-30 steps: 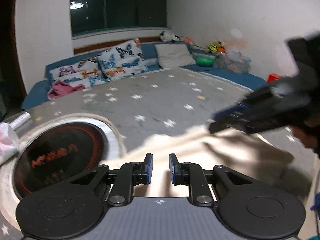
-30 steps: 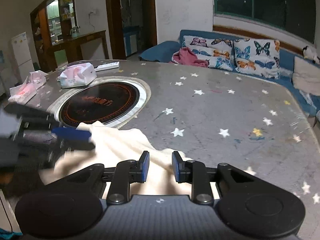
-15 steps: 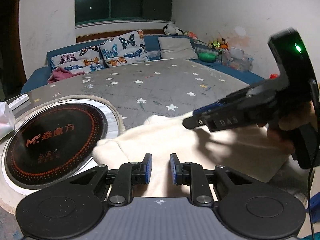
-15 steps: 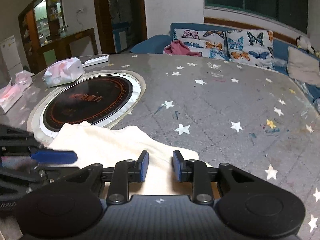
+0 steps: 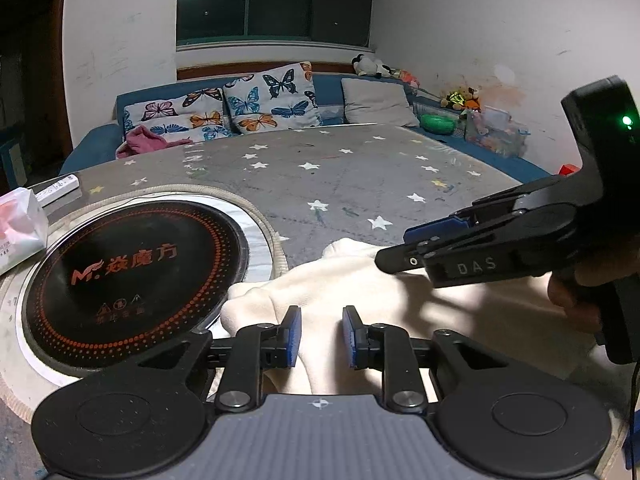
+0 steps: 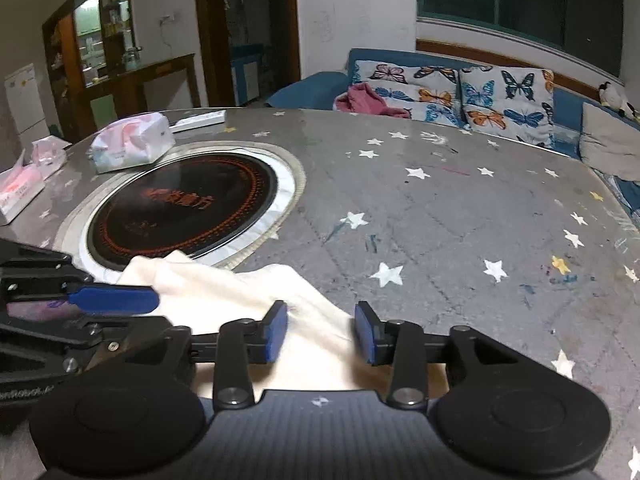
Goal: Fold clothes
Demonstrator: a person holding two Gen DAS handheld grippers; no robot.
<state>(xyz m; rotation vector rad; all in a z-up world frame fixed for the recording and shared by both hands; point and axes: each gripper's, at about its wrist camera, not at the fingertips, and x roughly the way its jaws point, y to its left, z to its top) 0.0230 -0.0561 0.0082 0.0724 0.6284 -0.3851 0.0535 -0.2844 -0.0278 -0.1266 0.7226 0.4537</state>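
Observation:
A cream garment point(image 5: 360, 292) lies bunched on the star-patterned table, its left edge at the rim of the round black cooktop point(image 5: 132, 276). My left gripper point(image 5: 319, 336) is open just above the garment's near part, holding nothing. My right gripper point(image 6: 321, 332) is open over the same garment point(image 6: 240, 292), jaws wide apart and empty. Each gripper shows in the other's view: the right gripper point(image 5: 404, 248) hovers above the cloth's right side, the left gripper point(image 6: 116, 300) over its left end.
Tissue packs point(image 6: 132, 148) and a white remote point(image 6: 200, 120) lie on the table beyond the cooktop point(image 6: 188, 208). A blue sofa with butterfly cushions point(image 5: 224, 112) runs behind the grey table point(image 5: 360, 176). Toys point(image 5: 460, 100) sit along the right wall.
Both cameras rose and tilted, so the garment sits lower and flatter. The right gripper's jaws have opened wider. The left gripper's jaws stay apart.

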